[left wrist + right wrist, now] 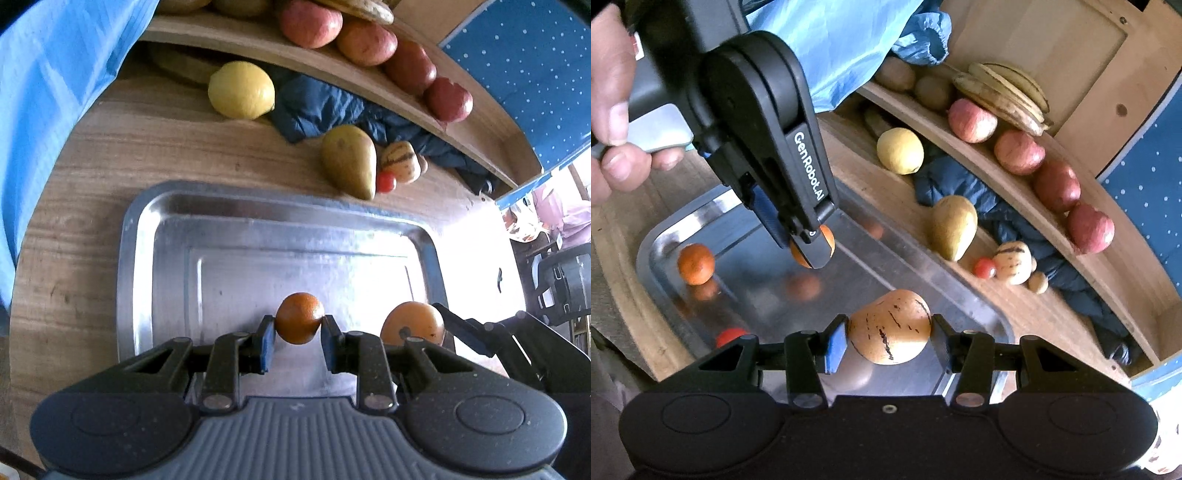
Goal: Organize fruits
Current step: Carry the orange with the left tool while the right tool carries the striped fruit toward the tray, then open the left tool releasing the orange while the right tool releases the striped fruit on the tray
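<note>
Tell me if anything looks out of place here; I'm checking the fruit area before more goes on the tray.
One thing: a dark blue jacket lies crumpled under the wooden shelf, among the loose fruit on the table. The yellow pear and lemon sit against it. Otherwise nothing looks spilled or damaged.

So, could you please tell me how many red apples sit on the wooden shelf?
4 round red apples in a row on the curved wooden shelf: one beside the bananas, then, and the last at the end. None looks hidden.
</note>
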`<state>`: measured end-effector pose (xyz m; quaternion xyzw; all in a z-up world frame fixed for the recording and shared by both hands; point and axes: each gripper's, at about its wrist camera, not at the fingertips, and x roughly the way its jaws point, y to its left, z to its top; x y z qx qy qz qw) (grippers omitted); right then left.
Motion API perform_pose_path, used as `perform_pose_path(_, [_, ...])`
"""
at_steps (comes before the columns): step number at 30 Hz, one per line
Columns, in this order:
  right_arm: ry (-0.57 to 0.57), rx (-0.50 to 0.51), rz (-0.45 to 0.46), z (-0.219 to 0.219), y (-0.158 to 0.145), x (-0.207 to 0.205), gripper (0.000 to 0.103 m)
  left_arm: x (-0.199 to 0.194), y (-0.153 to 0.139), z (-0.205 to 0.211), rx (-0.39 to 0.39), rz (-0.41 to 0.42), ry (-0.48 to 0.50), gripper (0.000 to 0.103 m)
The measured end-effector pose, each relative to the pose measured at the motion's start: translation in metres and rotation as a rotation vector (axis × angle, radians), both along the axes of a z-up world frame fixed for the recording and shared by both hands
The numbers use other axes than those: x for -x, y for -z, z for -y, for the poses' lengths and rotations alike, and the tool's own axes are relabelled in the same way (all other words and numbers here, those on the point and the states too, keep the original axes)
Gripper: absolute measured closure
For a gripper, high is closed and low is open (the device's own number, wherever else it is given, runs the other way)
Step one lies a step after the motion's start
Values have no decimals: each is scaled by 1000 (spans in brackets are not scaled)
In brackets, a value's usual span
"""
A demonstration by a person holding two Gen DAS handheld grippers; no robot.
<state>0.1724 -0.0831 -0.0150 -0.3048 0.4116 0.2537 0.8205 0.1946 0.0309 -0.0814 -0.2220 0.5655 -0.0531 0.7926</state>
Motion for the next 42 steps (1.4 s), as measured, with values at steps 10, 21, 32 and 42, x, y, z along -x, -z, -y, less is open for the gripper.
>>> perform_pose_path(10, [14, -22, -37, 3, 4, 22, 53, 17, 5, 7, -21, -17, 8, 74])
perform_pose_path(21, [20, -37, -62, 4, 7, 37, 53, 30, 8, 11, -28, -24, 29, 74])
perform_pose_path(32, [39, -44, -75, 7, 10, 42, 53, 33, 9, 13, -32, -14, 36, 74])
perform_pose_path(42, [43, -48, -82, 11, 12, 42, 53, 35, 8, 13, -25, -16, 44, 74])
